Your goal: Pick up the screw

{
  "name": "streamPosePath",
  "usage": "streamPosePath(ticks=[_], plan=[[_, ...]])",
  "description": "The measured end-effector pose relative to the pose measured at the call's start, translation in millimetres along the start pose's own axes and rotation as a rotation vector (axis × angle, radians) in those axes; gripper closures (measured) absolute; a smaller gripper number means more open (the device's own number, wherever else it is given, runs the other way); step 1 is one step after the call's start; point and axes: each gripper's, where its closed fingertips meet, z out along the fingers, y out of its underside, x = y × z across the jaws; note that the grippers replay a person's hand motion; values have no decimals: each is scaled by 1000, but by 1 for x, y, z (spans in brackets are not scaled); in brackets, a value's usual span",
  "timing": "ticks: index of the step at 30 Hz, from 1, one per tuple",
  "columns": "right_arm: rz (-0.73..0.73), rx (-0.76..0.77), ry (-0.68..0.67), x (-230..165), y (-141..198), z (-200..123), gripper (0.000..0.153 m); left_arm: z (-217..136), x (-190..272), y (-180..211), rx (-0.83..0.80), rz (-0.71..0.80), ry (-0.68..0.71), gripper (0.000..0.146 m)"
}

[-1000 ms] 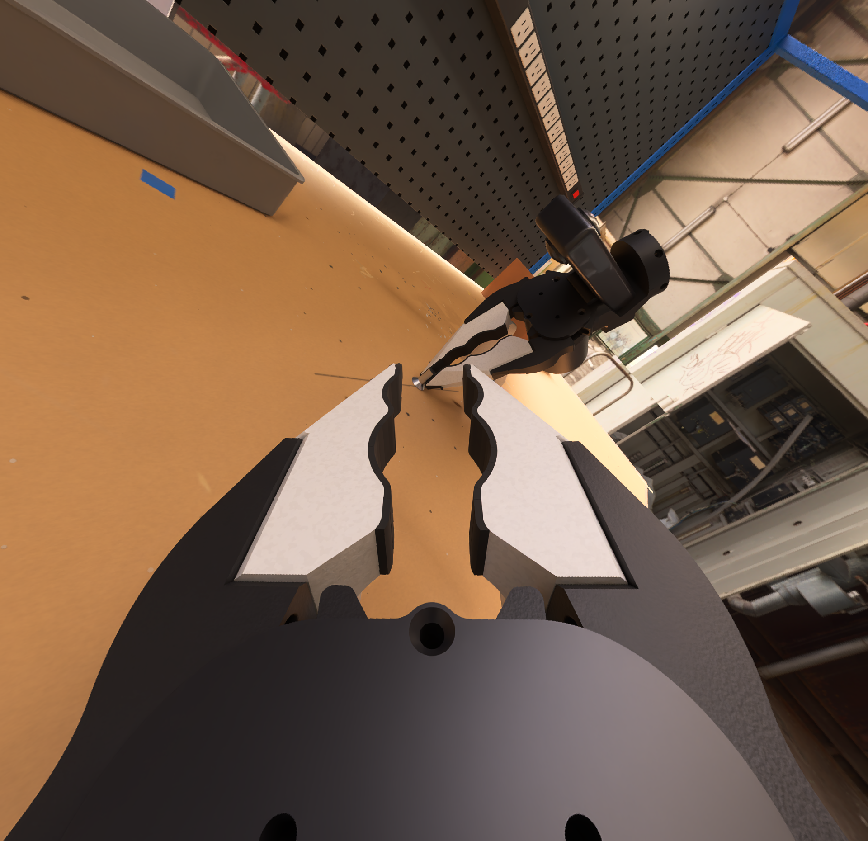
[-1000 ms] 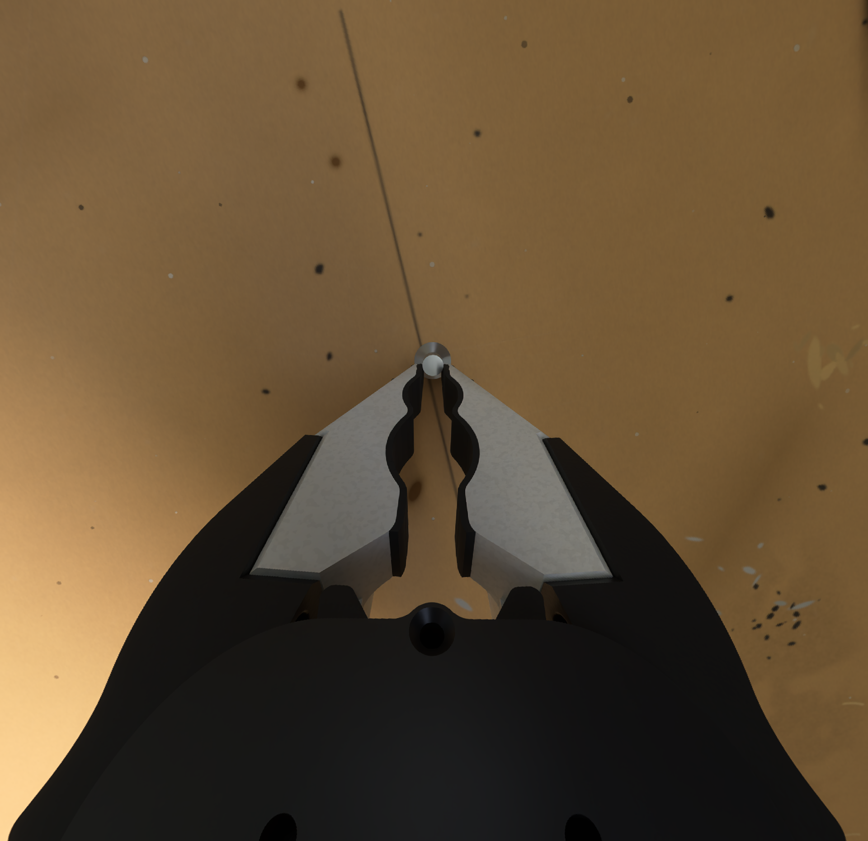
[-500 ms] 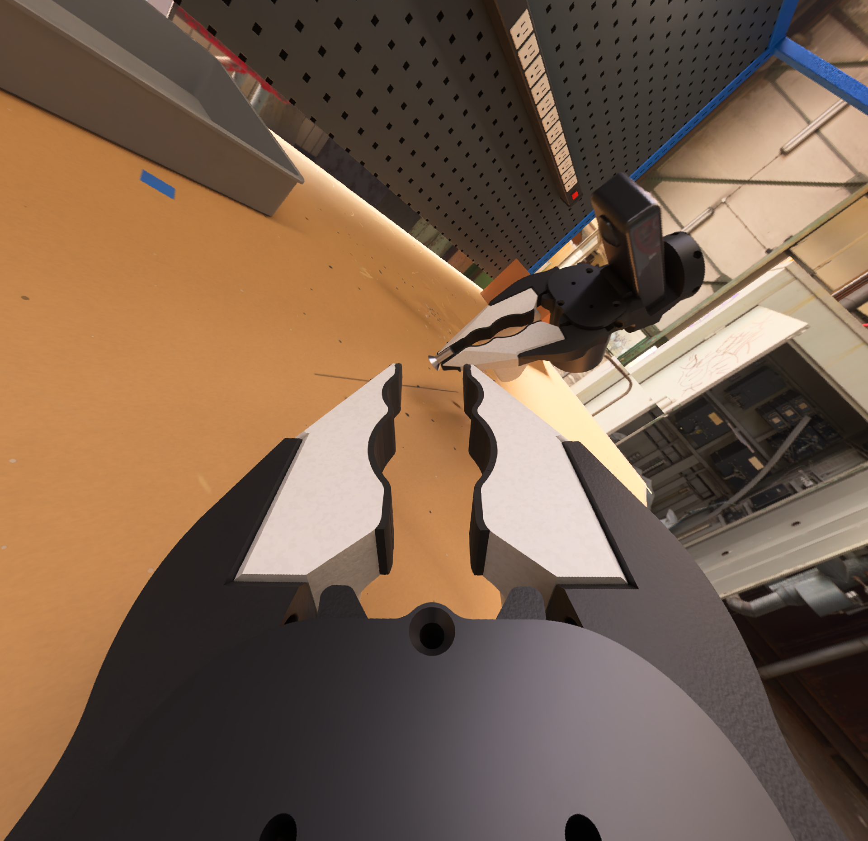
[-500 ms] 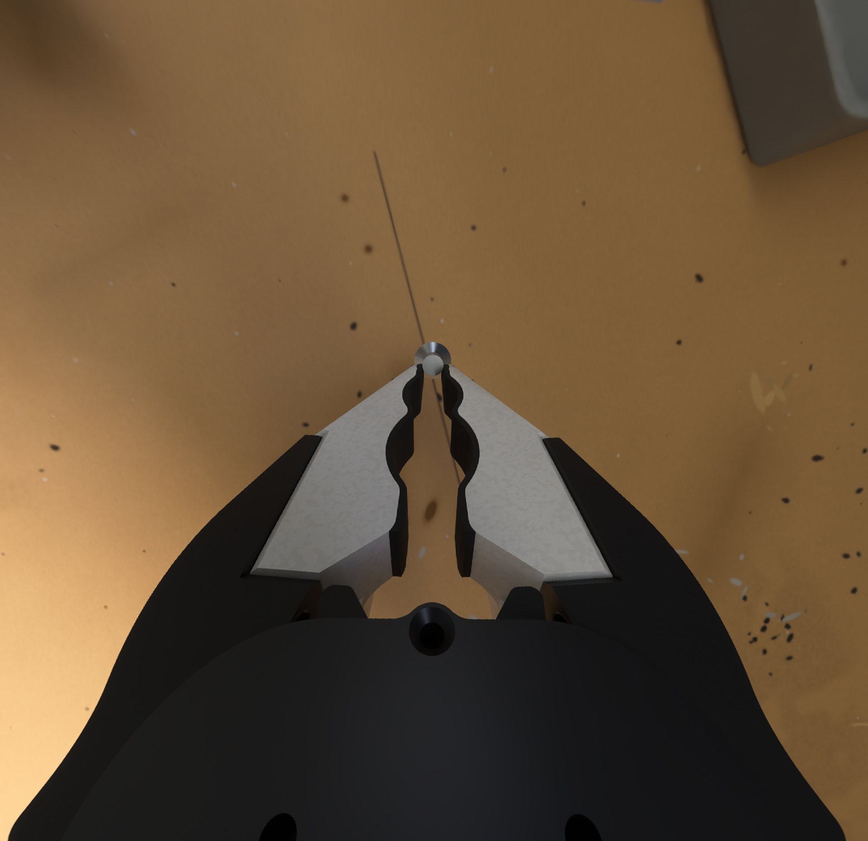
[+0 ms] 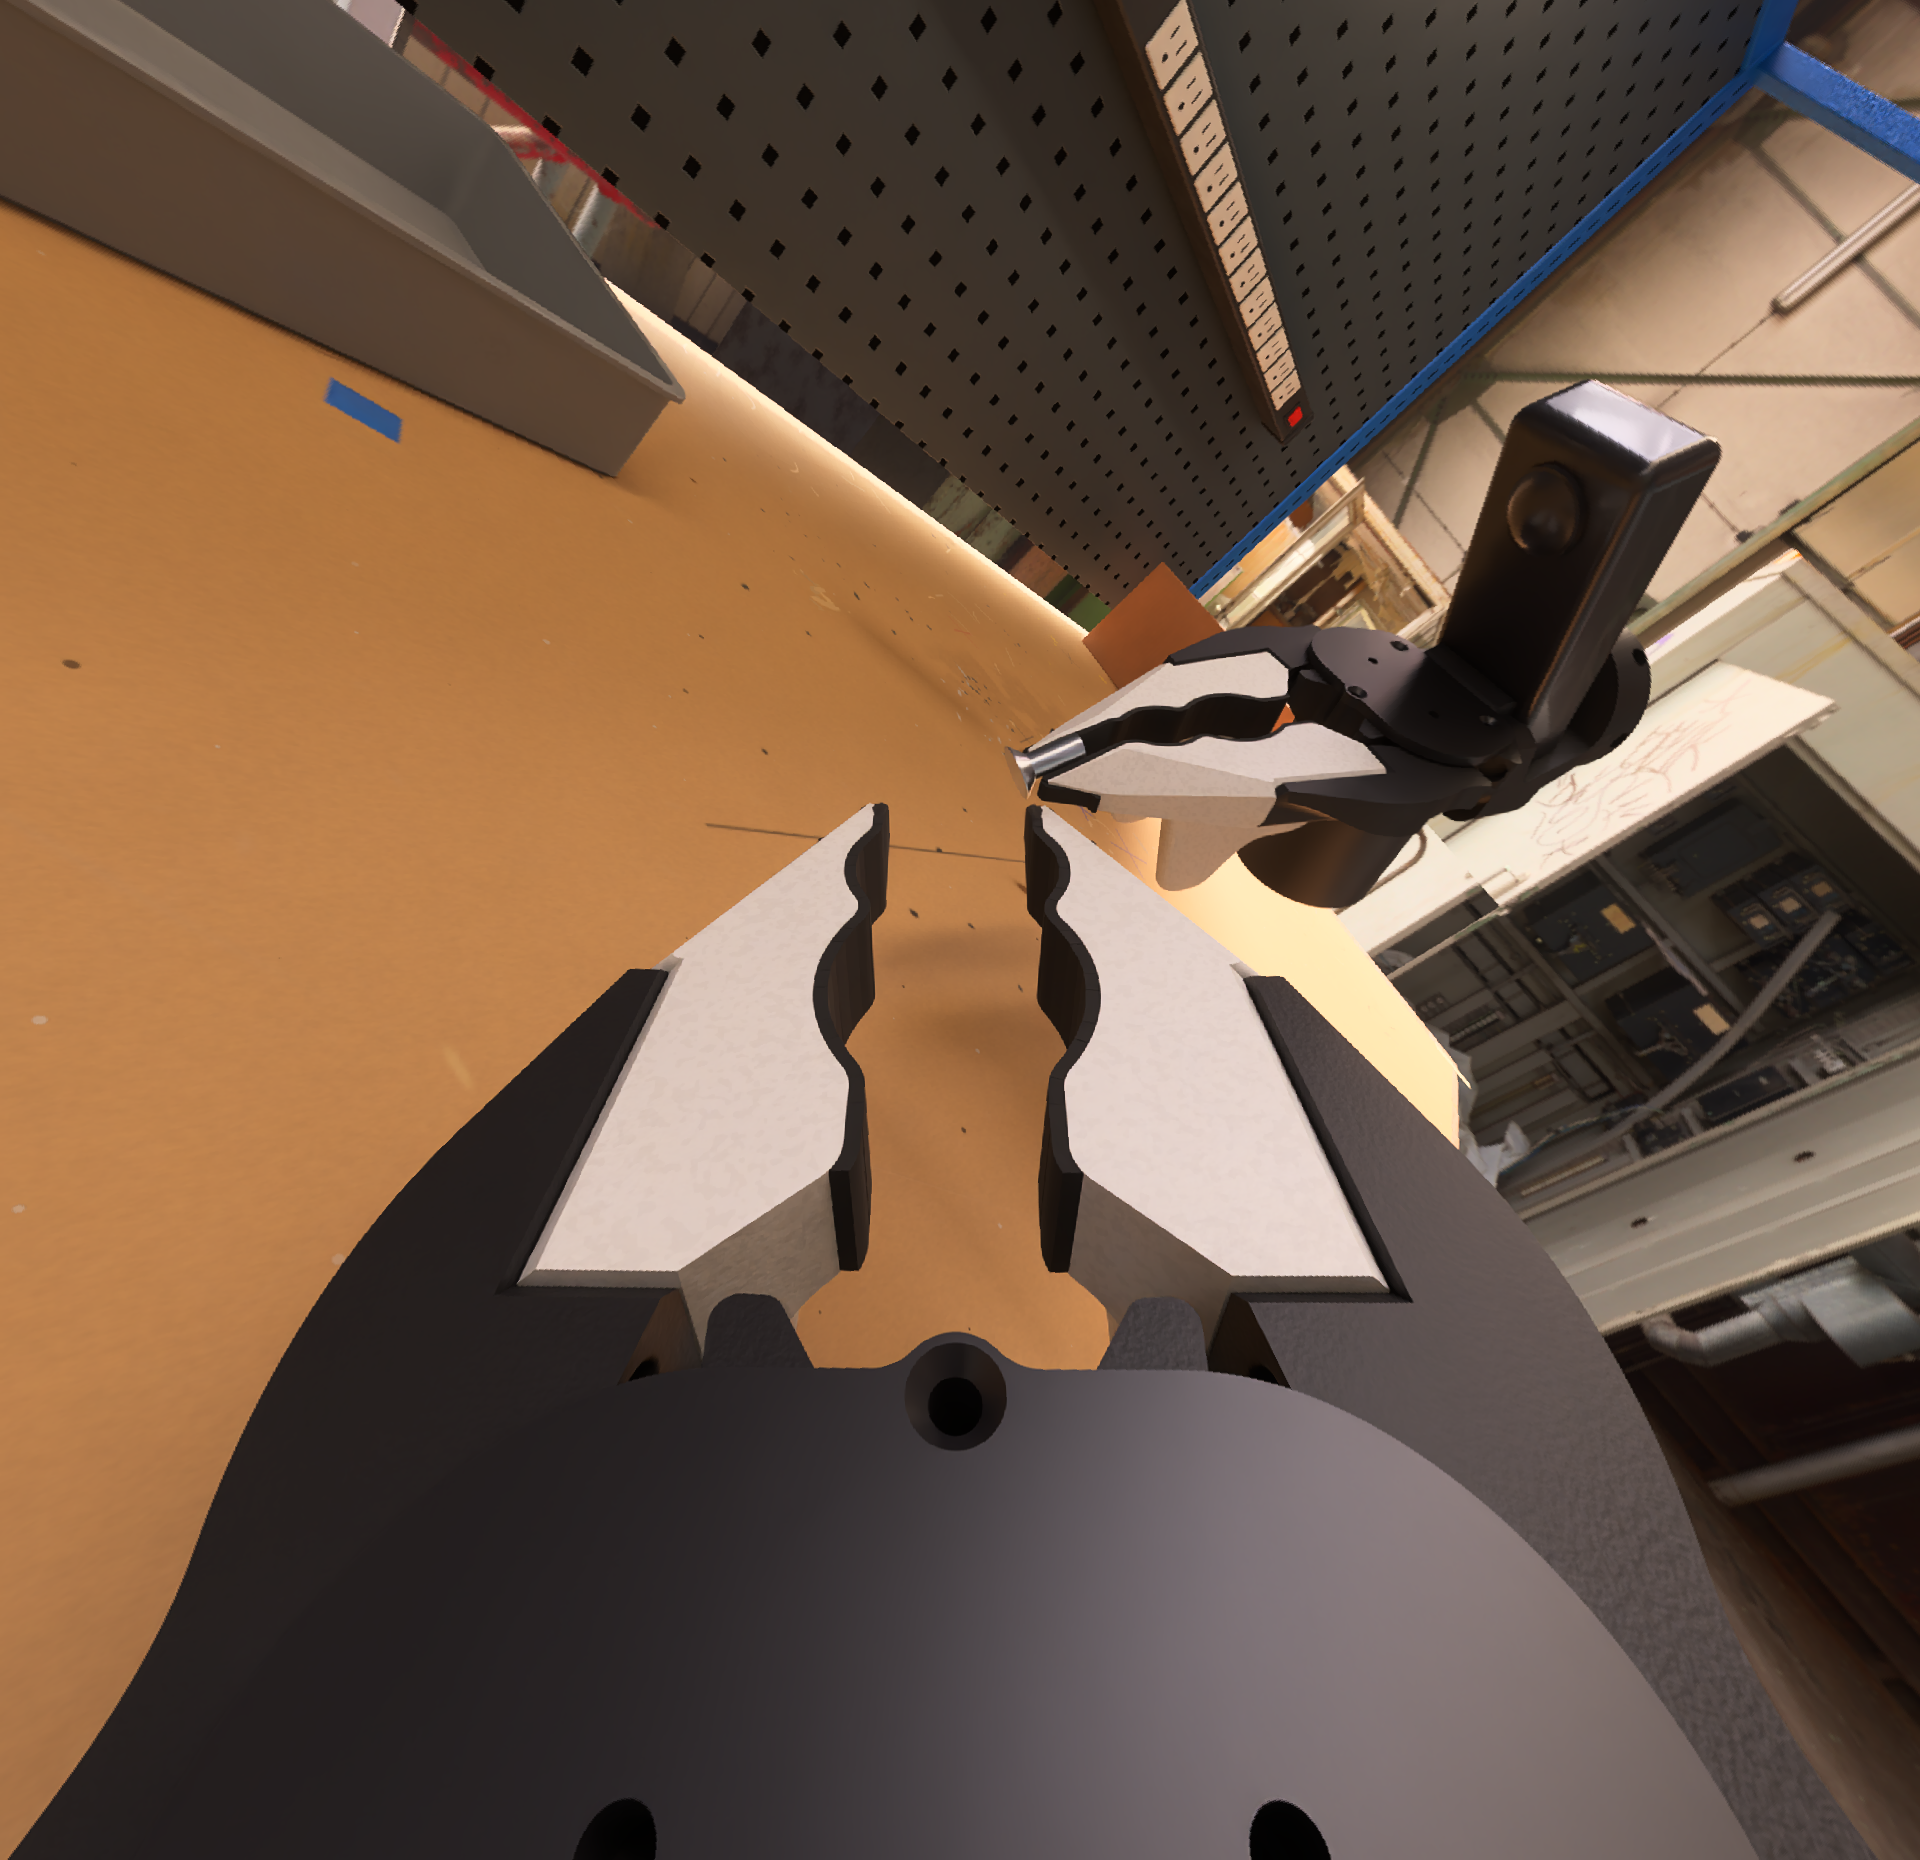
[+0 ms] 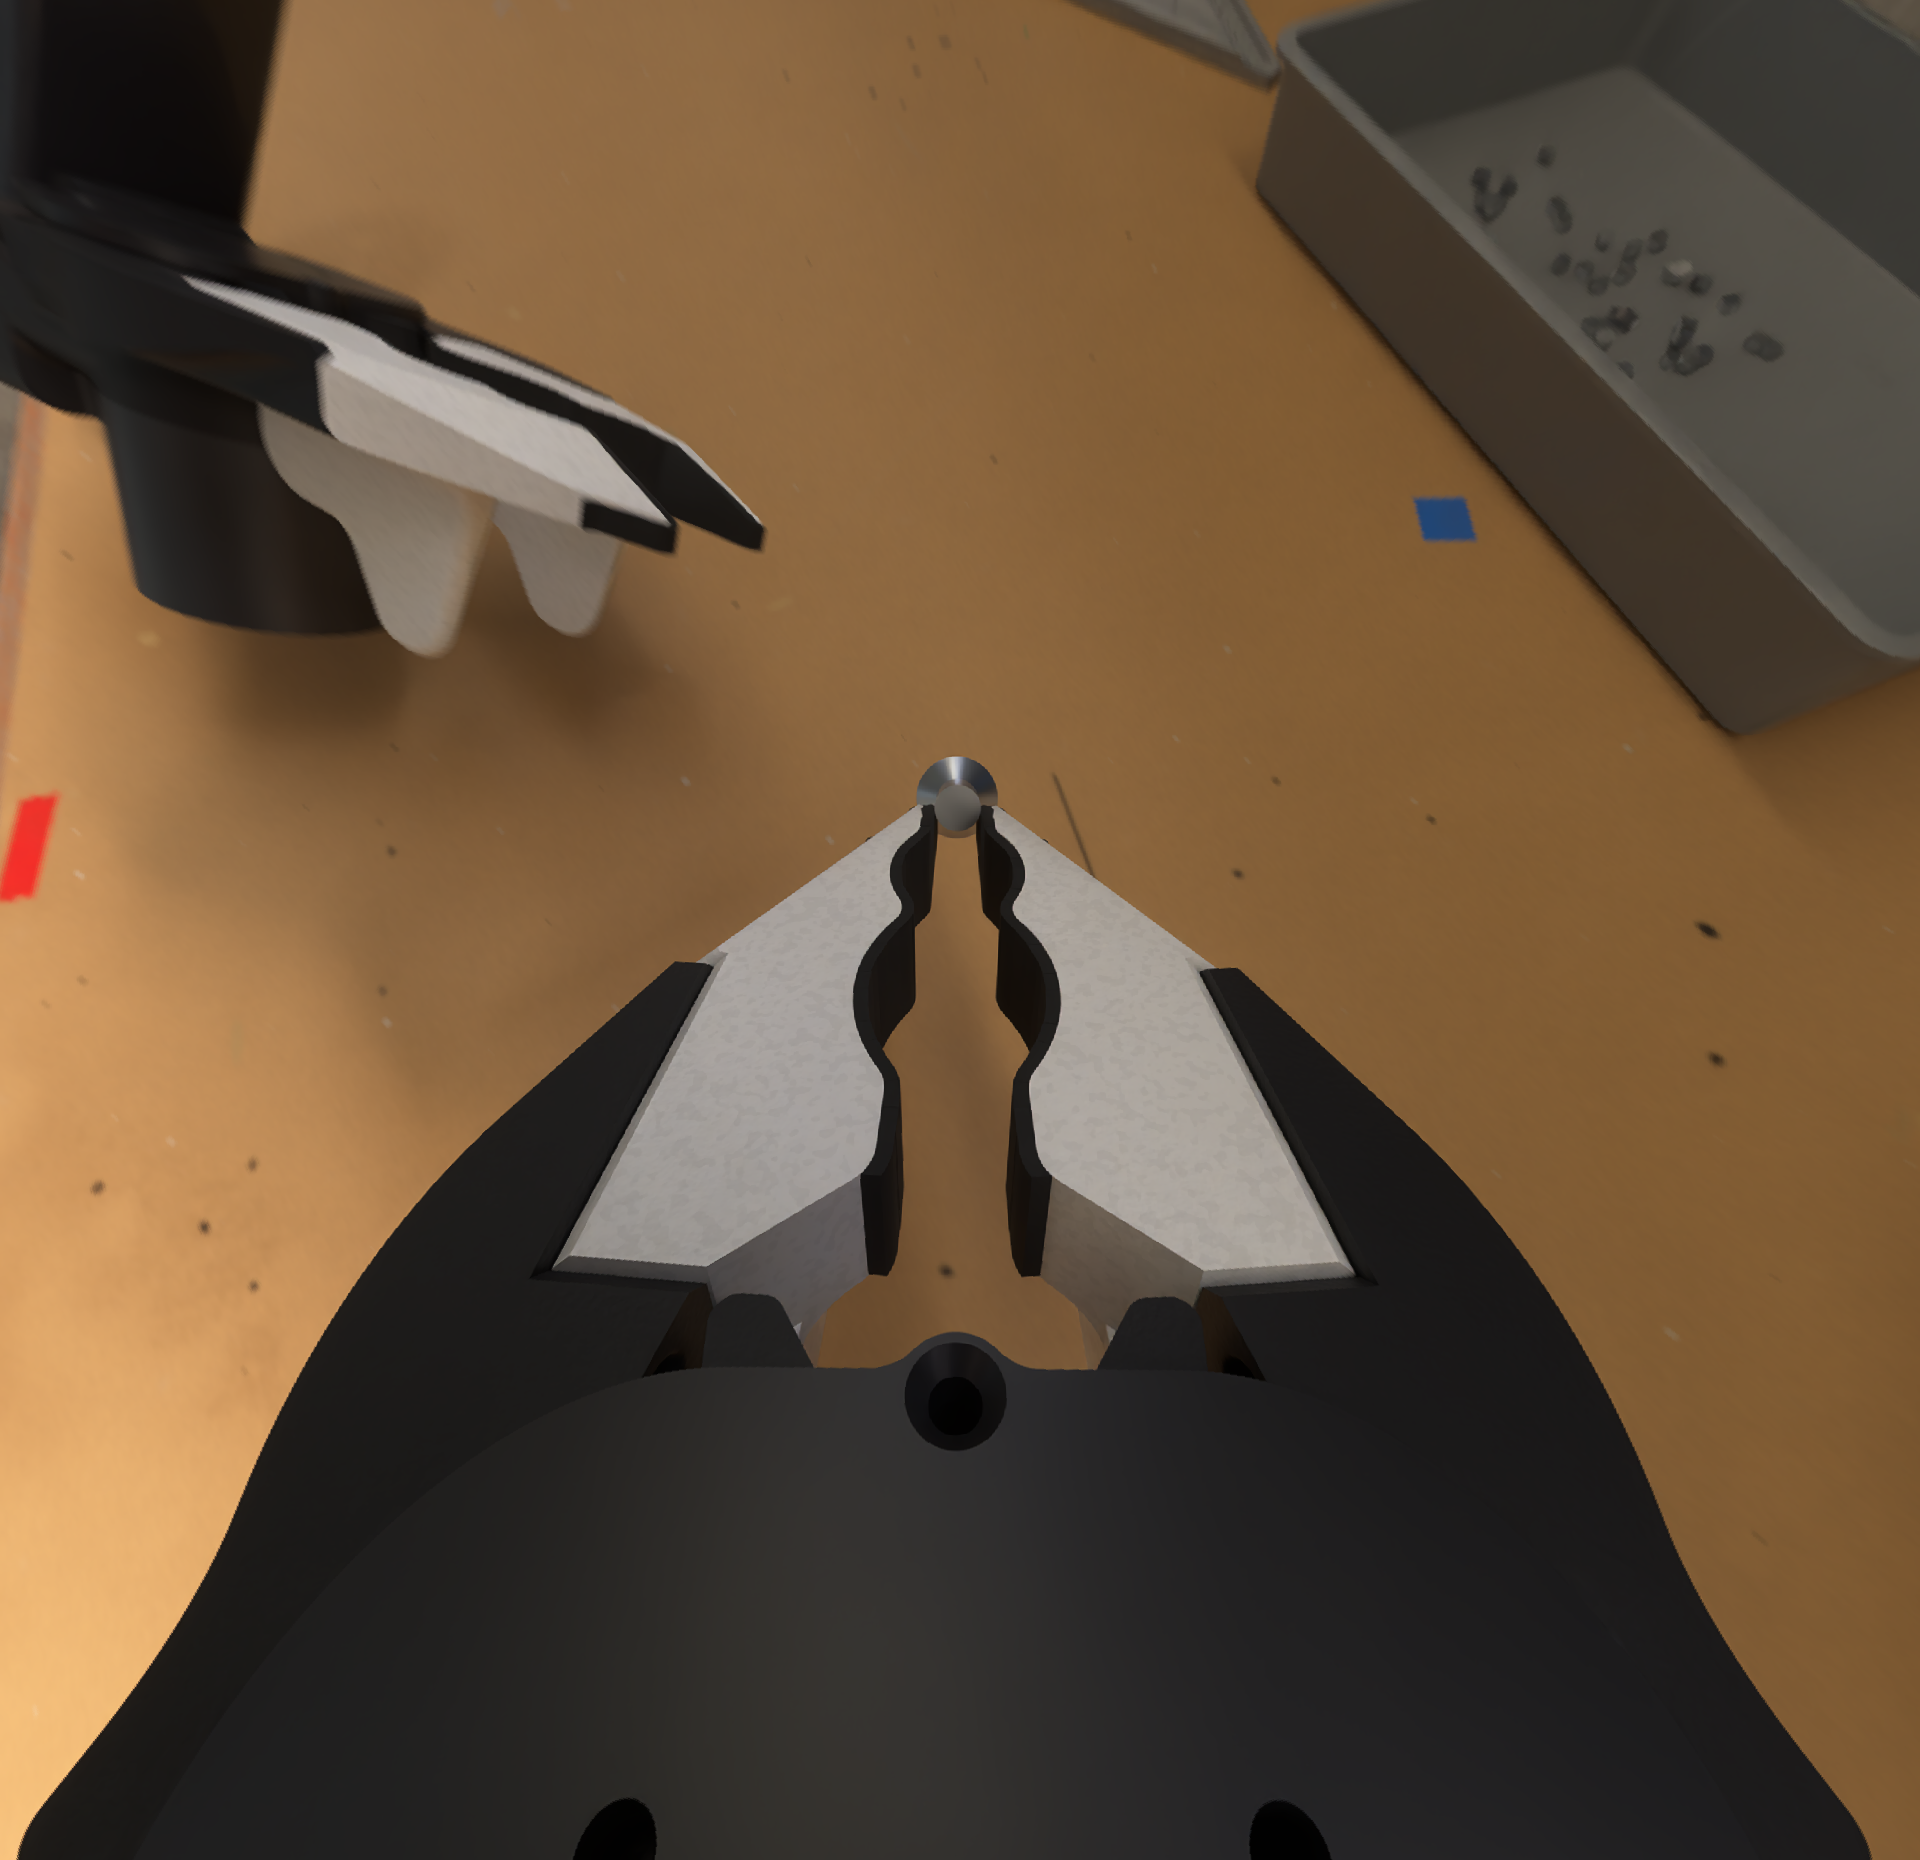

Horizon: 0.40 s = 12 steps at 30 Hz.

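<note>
Bin: I see a grey bin at the far right of the bench. Its walls are low and its top has no lid.
In the bin: small silvery metal bits lie loose on its floor. They are too small for me to tell what they are.
Bin from my left camera: it sits at the top left, and I see only its outer wall from there.
Screw: the screw is pinched at the very tip of my right gripper. Its round flat head points away from my camera.
Screw and bench: from my left camera the screw is up off the bench, with air under it. Its head sticks out past the fingertips.
Right gripper: it is squeezed tight on the screw's thin part. The fingers almost meet at the tip.
Left gripper: my left gripper has a gap between its fingers and holds nothing. From the right camera it hangs near the bench at the left, well apart from the screw.
Tape: a blue bit of tape lies on the bench near the bin. A red bit lies at the left edge.
Scratch: a thin dark line marks the bench just right of the screw.
</note>
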Motion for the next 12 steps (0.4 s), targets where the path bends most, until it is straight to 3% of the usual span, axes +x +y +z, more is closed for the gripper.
streamPosePath(ticks=[12], plan=[[27, 125, -80, -33, -15, 15, 145, 3, 6, 4, -19, 41, 9, 120]])
